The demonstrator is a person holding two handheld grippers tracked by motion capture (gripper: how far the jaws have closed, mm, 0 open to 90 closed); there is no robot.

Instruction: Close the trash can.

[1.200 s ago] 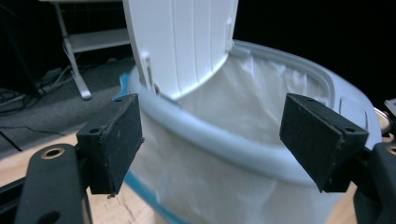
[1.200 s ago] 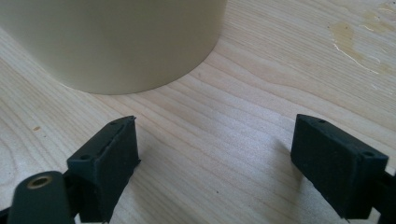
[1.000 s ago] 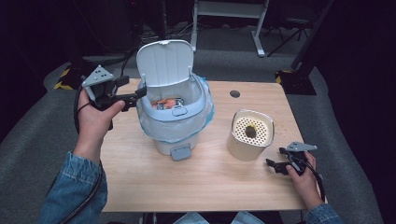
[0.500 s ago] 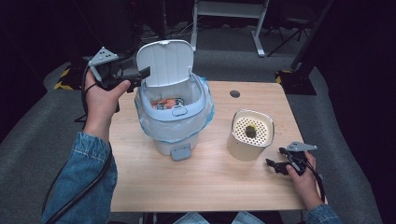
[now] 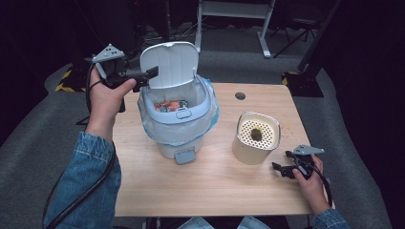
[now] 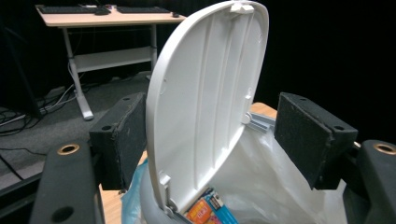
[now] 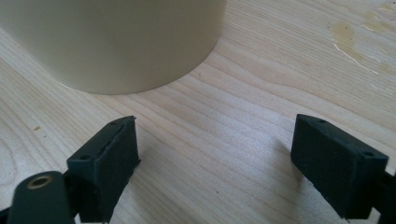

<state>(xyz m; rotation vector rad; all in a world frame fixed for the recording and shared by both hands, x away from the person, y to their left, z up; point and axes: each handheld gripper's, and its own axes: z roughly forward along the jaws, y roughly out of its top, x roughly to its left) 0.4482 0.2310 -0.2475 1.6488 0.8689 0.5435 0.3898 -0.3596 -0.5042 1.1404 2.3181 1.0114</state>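
A pale blue-grey bin (image 5: 176, 129) with a plastic liner stands on the wooden table (image 5: 215, 191). Its white lid (image 5: 169, 64) is raised upright, and colourful wrappers (image 5: 169, 106) lie inside. My left gripper (image 5: 152, 73) is at the lid's left edge. In the left gripper view the lid (image 6: 210, 93) stands between the jaws of my left gripper (image 6: 215, 130), the left pad (image 6: 126, 135) close by it and the right pad (image 6: 308, 135) well apart. My right gripper (image 5: 282, 161) rests open on the table beside a cream container (image 5: 255, 148) with a perforated top; nothing lies between the fingers of my right gripper (image 7: 215, 163).
A dark lump (image 5: 256, 134) sits on the container's perforated top. A round cable hole (image 5: 240, 96) lies in the table behind it. Pale stains (image 7: 355, 42) mark the wood by the right gripper. A desk frame (image 5: 234, 9) stands on the floor beyond the table.
My left hand has risen and moved from the bin's left side up to the raised lid's edge. The lid, the container and my right gripper have stayed put.
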